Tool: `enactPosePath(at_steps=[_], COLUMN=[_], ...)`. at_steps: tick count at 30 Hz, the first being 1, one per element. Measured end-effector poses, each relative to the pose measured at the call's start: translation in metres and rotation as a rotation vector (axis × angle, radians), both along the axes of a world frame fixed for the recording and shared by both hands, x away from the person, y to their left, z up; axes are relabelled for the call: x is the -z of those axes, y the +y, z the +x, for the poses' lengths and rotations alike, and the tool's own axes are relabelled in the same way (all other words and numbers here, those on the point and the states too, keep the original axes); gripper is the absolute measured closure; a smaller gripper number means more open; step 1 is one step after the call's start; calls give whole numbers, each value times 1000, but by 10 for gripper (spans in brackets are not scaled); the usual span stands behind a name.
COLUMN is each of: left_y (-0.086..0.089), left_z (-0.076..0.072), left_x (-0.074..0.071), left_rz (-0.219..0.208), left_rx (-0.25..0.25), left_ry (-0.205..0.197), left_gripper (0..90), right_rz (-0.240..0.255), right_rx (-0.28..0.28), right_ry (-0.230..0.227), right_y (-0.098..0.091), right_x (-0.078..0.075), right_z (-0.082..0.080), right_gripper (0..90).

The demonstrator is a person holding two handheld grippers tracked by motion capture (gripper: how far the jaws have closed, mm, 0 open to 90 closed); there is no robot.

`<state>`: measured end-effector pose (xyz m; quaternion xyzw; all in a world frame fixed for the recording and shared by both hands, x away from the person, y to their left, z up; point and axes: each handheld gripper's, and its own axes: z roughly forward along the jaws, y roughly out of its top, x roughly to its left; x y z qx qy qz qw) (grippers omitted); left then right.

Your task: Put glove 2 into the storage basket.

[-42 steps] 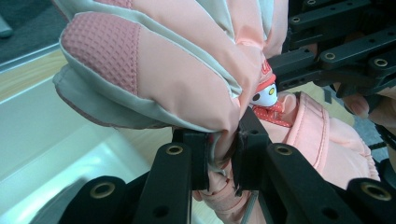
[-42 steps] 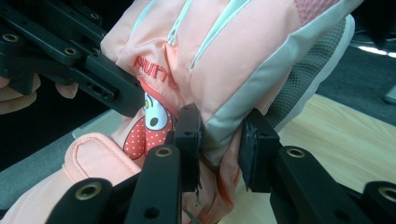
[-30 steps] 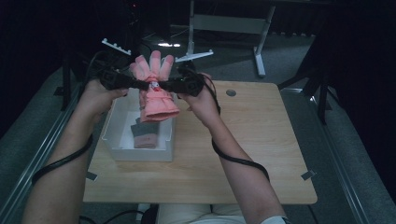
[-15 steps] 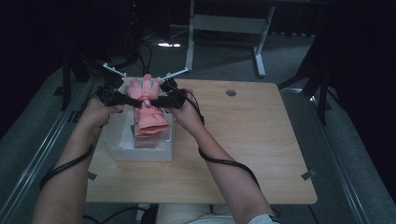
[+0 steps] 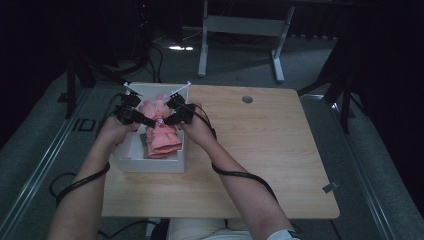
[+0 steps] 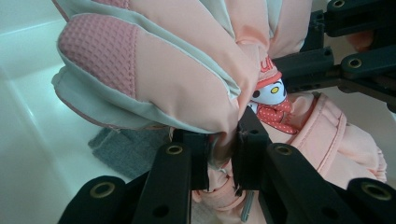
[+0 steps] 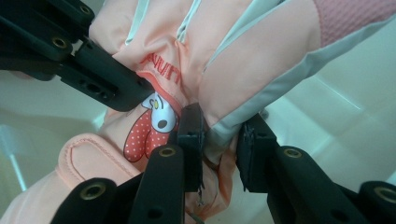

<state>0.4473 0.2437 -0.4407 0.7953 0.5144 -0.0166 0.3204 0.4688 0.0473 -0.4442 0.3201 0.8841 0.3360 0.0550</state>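
Since the earlier frames, both hands have come down and away from the person, carrying the pink glove (image 5: 161, 131) from above the counter (image 5: 260, 150) into the white box (image 5: 150, 164); the glove's cuff end now lies inside the box while its fingers stand above the far rim.

Counter: light wood, one round grommet hole (image 5: 247, 99) near its far edge. The white box sits at the counter's left end, in front of the person.

White box: open-topped. In the left gripper view a grey cloth (image 6: 126, 150) lies on its floor beneath the glove.

Pink glove: padded, with pale grey seams and textured pink fingertip patches. A cartoon figure patch (image 7: 152, 119) sits on its back beside red lettering. The glove hangs between the two tongs, one on each side of its middle.

Left tongs (image 5: 150, 121): clamped tight on a fold of the glove's edge (image 6: 223, 148), pads pressing the fabric.

Right tongs (image 5: 167, 120): gripping the glove's opposite edge, grey trim bunched between the pads (image 7: 219, 140). Each pair of tongs appears in the other's gripper view, just beside the patch.
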Motion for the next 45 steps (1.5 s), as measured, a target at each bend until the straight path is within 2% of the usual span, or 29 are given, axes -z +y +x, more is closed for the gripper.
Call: enactPosePath(at_steps=[5, 10, 11, 14, 16, 19, 22, 24, 25, 26, 29, 35, 38, 39, 45], left_y=[0, 2, 0, -5, -10, -12, -12, -13, -13, -14, -13, -9, -8, -6, -1], left_z=[3, 5, 6, 10, 12, 13, 12, 11, 11, 10, 9, 4, 1, -1, -6], left_x=[6, 10, 12, 15, 18, 19, 18, 18, 16, 14, 13, 4, 1, -1, -9], left_rz=[9, 17, 45, 102, 162, 200, 263, 273, 302, 328, 354, 345, 352, 334, 311], left_rx=[-1, -20, -27, -43, -47, -72, -117, -124, -132, -142, -155, -185, -181, -185, -201], left_ry=[21, 42, 54, 73, 82, 85, 56, 45, 31, 14, 3, -48, -57, -66, -98], left_gripper=[778, 773, 771, 763, 751, 685, 567, 524, 480, 471, 455, 453, 453, 453, 453], right_rz=[-80, -103, -99, -95, -76, -55, -24, -15, -4, 2, 17, 49, 55, 60, 73], right_rx=[-6, 2, 8, 3, -5, -21, -28, -28, -31, -32, -31, -35, -34, -33, -30], right_ry=[15, -3, -12, -17, -28, -40, -36, -34, -37, -37, -37, -37, -40, -40, -54], right_y=[8, 11, 10, 10, 9, 7, 3, 1, -4, -6, -10, -22, -26, -28, -36], right_x=[0, 0, 0, -1, -5, -11, -16, -17, -19, -20, -24, -30, -32, -33, -38], right_z=[2, 2, 3, 3, 0, -4, -6, -7, -7, -8, -9, -12, -13, -13, -16], right_gripper=[675, 604, 555, 524, 508, 494, 482, 477, 477, 475, 473, 461, 460, 459, 448])
